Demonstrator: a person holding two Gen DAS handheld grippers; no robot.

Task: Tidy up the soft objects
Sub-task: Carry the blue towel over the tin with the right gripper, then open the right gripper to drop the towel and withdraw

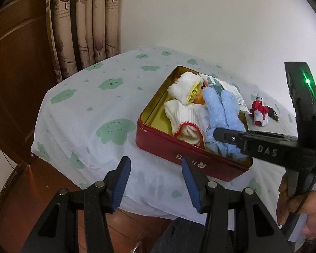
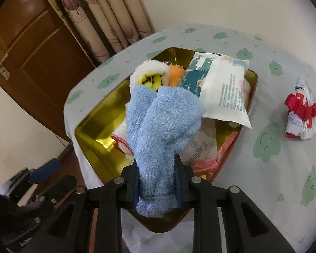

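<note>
We see a red tin (image 1: 191, 162) with a gold inside sitting on the cloud-print sheet (image 1: 90, 109), right of centre in the left wrist view. In it lie a white roll with a yellow core (image 1: 186, 89), a white cloth with red trim (image 1: 185, 124), an orange toy (image 2: 176, 73) and a packet of wipes (image 2: 223, 88) at the far side. Our right tongs (image 2: 157, 184) are clamped on a blue towel (image 2: 162, 122) over the tin. Our left tongs (image 1: 155, 181) stand open and empty at the bottom. A red and white bundle (image 1: 260, 113) lies outside on the sheet.
</note>
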